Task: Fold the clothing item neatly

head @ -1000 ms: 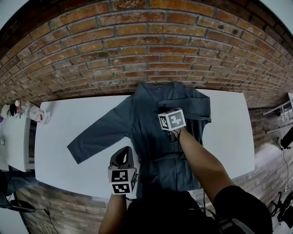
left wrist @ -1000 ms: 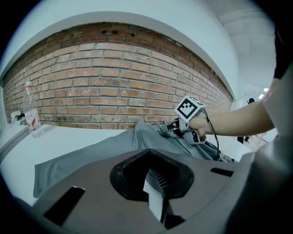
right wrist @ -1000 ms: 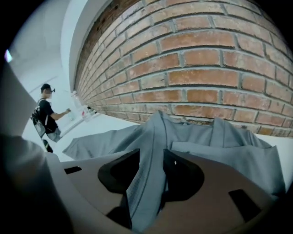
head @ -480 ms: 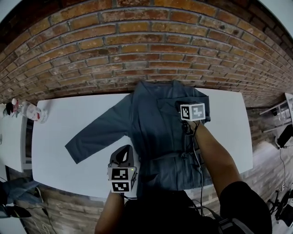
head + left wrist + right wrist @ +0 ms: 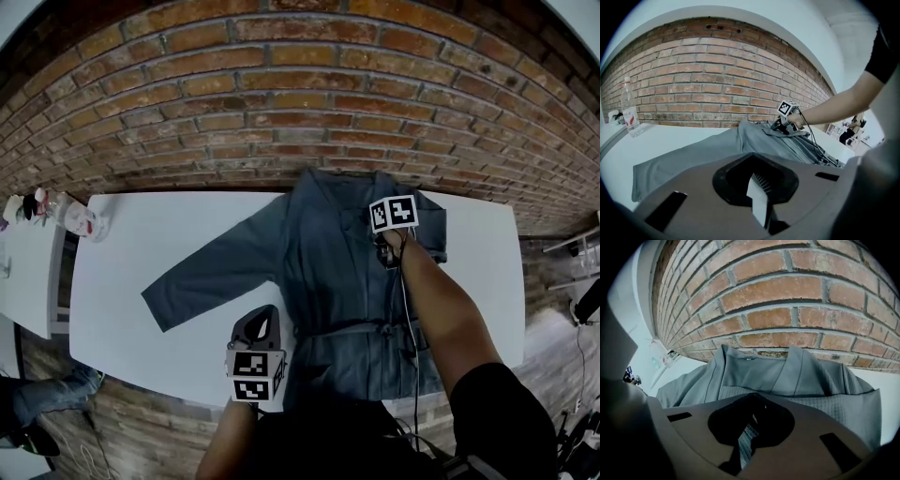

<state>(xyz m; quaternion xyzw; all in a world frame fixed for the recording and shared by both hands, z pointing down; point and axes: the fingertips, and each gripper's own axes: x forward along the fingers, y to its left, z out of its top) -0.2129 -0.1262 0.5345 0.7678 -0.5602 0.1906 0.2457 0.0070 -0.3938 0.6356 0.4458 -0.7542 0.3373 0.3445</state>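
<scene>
Head view: saw grey robe (image 5: 337,272) spread collar-to-wall on white table (image 5: 131,244), 1 sleeve (image 5: 206,272) stretched out sideways. Found right claw (image 5: 382,251) clamped on robe fabric near the shoulder, probably to pull that side flat. Found left claw (image 5: 255,328) closed on nothing, parked at the near edge

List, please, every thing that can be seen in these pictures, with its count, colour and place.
table: one, white, before the wall.
robe: one, grey-blue, flat on the table, one sleeve spread toward the bottle.
belt: one, grey-blue, across the robe's waist.
bottle: one, clear with red label, at the table's far left corner.
brick wall: one, red-brown, behind the table.
second table: one, white, at the left edge.
left gripper: one, grey, over the table's near edge, shut, empty.
right gripper: one, grey, near the collar, shut on the robe.
</scene>
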